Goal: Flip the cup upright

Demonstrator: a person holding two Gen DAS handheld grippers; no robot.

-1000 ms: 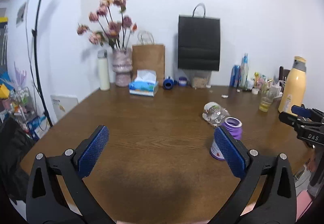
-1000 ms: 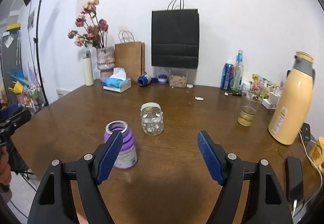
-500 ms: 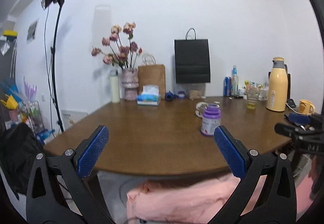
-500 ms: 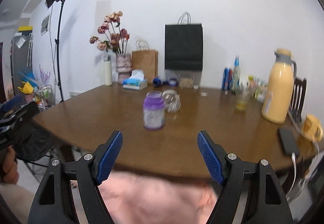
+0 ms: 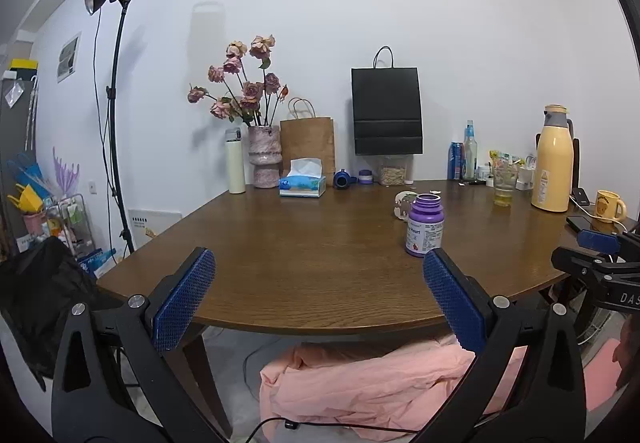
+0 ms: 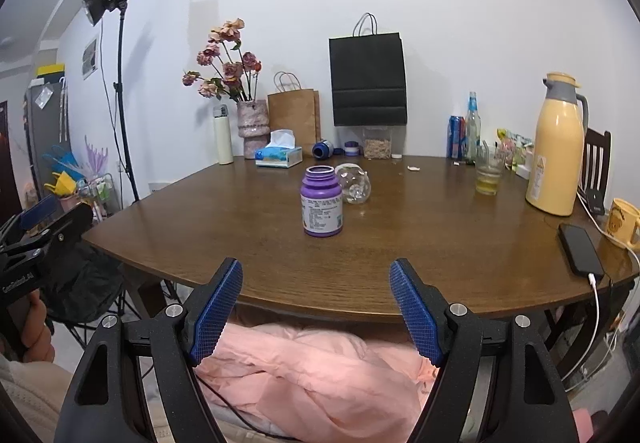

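A clear glass cup (image 6: 354, 185) lies on its side on the brown table (image 6: 420, 243), just behind an upright purple bottle (image 6: 321, 202). In the left wrist view the cup (image 5: 403, 204) is partly hidden behind the purple bottle (image 5: 425, 225). My left gripper (image 5: 318, 301) is open and empty, held off the table's front edge. My right gripper (image 6: 316, 311) is open and empty, also back from the front edge, facing the bottle and the cup.
A glass with yellow liquid (image 6: 488, 175), a yellow thermos (image 6: 558, 147), a phone (image 6: 580, 249) on a cable and a yellow mug (image 6: 624, 219) are on the right. A tissue box (image 6: 279, 155), vase (image 6: 252, 125) and paper bags stand at the back. Pink cloth (image 6: 320, 367) lies below.
Both grippers have pulled back and dropped from over the table to beyond its front edge. The cup and the purple bottle have stayed in place.
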